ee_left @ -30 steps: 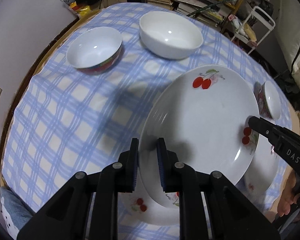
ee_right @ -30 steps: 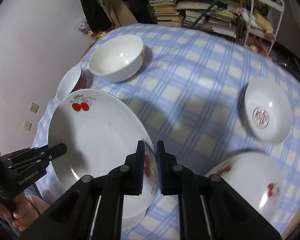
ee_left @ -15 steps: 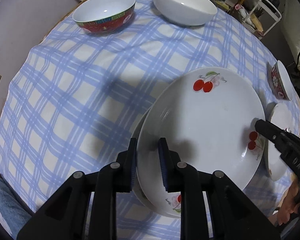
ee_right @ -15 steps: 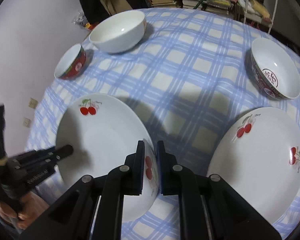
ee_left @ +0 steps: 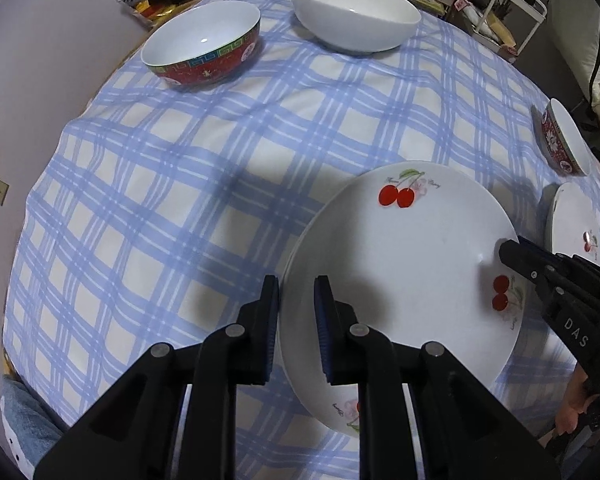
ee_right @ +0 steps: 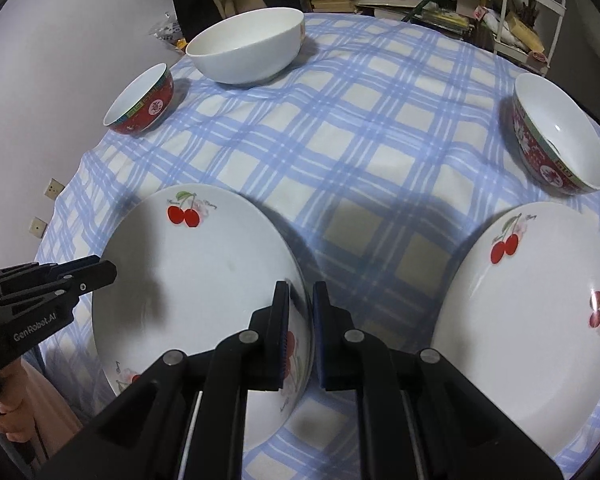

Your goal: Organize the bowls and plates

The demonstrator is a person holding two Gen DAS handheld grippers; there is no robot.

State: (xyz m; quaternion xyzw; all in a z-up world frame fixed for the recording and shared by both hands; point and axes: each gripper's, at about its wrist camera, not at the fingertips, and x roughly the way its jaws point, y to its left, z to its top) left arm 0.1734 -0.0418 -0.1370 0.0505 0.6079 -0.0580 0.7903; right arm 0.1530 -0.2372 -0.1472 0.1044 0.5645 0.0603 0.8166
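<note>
While both grippers grip one cherry-print plate [ee_left: 400, 280] by opposite edges, the step in hand looks like stacking it: in the left wrist view a second rim shows just under it at the plate's lower left edge, so it seems to sit on, or just above, another plate [ee_left: 342, 410] of the same pattern.

Going left to right in the left wrist view, the red patterned bowl [ee_left: 204, 46] stands at the upper left, the plain white bowl [ee_left: 354, 12] at top centre, both on the blue checked tablecloth [ee_left: 160, 200]. At lower centre the left gripper [ee_left: 297, 320] is clamped on the plate's near rim, one pad below and one inside. At the right edge the right gripper [ee_left: 508, 250] pinches the far rim by the cherry mark.

In the right wrist view its jaws stand nearly together on that rim [ee_right: 301, 320]. A third cherry plate [ee_right: 532, 320] lies at lower right, well apart, with another red bowl [ee_right: 560, 140] above it.

I judge the next move calls for confirming the plate rests flat and centred, then letting go of both rims evenly so it does not slide, and going for the plate at the right.
</note>
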